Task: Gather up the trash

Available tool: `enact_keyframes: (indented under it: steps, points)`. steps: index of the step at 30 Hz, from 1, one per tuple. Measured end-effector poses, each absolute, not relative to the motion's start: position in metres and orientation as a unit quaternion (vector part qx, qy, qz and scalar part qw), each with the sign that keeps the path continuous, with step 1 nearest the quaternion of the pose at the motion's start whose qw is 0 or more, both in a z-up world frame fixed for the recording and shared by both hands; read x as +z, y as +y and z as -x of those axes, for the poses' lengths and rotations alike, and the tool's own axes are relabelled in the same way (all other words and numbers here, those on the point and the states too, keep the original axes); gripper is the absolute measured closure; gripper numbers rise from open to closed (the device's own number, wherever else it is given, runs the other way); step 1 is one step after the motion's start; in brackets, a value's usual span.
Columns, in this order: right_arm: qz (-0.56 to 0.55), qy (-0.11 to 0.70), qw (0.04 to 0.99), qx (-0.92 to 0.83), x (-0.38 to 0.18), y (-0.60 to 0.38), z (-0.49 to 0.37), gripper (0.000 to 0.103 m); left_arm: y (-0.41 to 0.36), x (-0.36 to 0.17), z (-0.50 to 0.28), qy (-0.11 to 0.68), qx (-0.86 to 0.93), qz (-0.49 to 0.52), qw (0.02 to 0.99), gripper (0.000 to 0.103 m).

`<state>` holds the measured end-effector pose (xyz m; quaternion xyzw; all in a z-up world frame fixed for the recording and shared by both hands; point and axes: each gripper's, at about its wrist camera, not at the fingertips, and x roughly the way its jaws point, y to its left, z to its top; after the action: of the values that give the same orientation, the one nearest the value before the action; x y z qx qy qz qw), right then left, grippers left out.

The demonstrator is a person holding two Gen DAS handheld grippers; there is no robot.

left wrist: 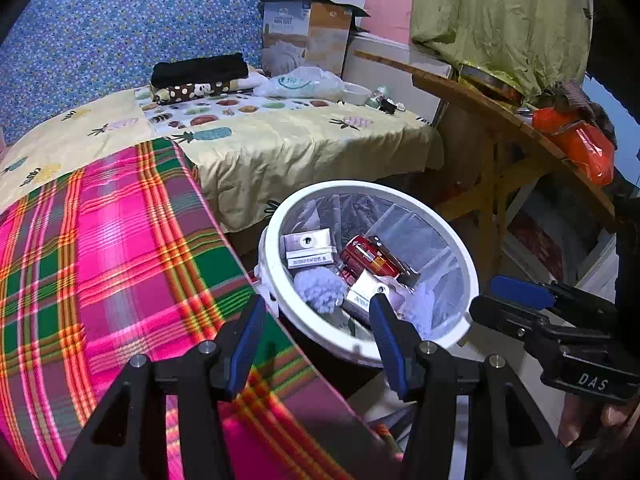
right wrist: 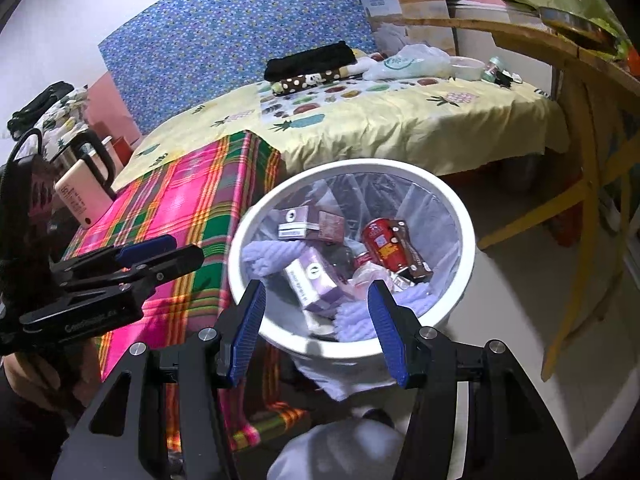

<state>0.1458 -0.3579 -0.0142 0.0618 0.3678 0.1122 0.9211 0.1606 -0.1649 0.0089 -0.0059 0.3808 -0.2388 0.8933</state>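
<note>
Lower centre of both wrist views: white trash bin (left wrist: 362, 346) lined with a clear bag, standing on the floor just beside a surface draped in pink-green plaid cloth (left wrist: 100, 264).

Bin contents, as seen: red can (left wrist: 366, 258) at centre right; small grey box (left wrist: 308, 248) toward the upper left of the opening; second pale box (right wrist: 310, 282) lying tilted near the middle; crumpled lavender tissue or cloth (left wrist: 320, 290) at the lower left. Other scraps under these, not identifiable.

Left gripper (left wrist: 316, 314): blue-padded fingers spread apart, nothing between them, tips framing the near rim of the bin. In the right wrist view it shows at mid-left (right wrist: 160, 254) over the plaid cloth; from that side angle the finger gap cannot be read.

Right gripper (right wrist: 316, 300): fingers spread wide, empty, held above the bin's near rim. In the left wrist view it enters from the right edge (left wrist: 500, 300), beside the bin's right rim.

Background: yellow pineapple-print sheet (left wrist: 280, 140) on a bed across the middle of the frame; folded black cloth (left wrist: 200, 68) and plastic bag (left wrist: 300, 82) on it; cardboard box (left wrist: 308, 36) at upper centre; wooden table (left wrist: 500, 108) at right with orange packets (left wrist: 588, 148). Phone (right wrist: 82, 194) propped at the left edge of the right wrist view.
</note>
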Motion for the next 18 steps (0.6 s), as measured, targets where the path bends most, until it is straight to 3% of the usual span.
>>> enact_keyframes:
  steps: [18]
  points:
    - [-0.016,0.327,0.934,0.142,0.006,-0.309,-0.096,0.048,-0.112,0.023,-0.083,0.352,-0.196,0.018,0.915,0.047]
